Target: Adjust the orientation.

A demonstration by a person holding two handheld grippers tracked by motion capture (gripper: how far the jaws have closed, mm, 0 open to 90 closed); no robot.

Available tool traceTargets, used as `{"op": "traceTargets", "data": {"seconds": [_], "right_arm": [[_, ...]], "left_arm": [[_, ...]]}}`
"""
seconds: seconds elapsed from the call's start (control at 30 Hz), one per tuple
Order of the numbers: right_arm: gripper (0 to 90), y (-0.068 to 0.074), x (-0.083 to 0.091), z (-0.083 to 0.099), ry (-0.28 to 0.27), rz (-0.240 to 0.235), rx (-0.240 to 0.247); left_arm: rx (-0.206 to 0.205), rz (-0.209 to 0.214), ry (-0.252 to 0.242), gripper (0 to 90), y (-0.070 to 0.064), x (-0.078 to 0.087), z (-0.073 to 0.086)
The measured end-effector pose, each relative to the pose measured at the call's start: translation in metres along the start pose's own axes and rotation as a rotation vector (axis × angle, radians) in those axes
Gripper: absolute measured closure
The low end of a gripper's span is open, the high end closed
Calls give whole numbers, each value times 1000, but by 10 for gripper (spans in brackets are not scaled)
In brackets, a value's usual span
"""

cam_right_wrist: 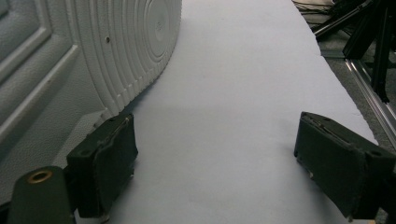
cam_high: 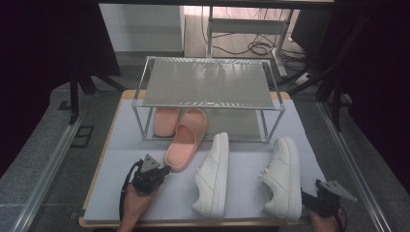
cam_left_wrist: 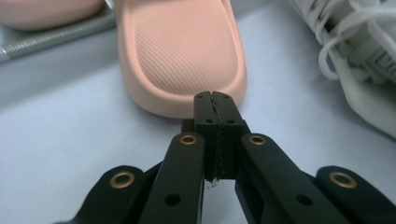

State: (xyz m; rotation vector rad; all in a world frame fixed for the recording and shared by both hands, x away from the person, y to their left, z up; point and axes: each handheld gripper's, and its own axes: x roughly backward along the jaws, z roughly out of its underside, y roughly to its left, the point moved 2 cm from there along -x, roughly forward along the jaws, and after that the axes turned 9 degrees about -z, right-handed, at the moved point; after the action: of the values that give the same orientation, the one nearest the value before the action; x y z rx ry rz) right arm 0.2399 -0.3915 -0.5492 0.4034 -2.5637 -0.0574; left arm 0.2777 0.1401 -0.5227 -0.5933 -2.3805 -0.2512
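Pink slipper [cam_high: 185, 141], heel on the bench [cam_high: 121, 183], toe at the rack [cam_high: 208, 82]: likely light, soft foam, best pinched at its heel rim, where the left gripper [cam_left_wrist: 215, 105] sits closed; right gripper [cam_right_wrist: 210, 158] open beside the white sneaker [cam_high: 283, 179].

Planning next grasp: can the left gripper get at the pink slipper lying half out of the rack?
Probably yes: left gripper sits shut right at the slipper heel, nothing between; it must open first.
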Motion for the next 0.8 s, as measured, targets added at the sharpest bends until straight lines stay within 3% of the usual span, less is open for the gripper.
{"op": "traceTargets", "data": {"seconds": [0.17,0.37,0.8], "right_arm": [[130,0,0,0,1,-1,1],[130,0,0,0,0,0,0],[130,0,0,0,0,-1,1]], "left_arm": [[-20,-9,31,896,-5,-9,-3],[-46,4,33,895,-13,-16,-10],[-47,10,-10,892,-20,-29,-35]]}}
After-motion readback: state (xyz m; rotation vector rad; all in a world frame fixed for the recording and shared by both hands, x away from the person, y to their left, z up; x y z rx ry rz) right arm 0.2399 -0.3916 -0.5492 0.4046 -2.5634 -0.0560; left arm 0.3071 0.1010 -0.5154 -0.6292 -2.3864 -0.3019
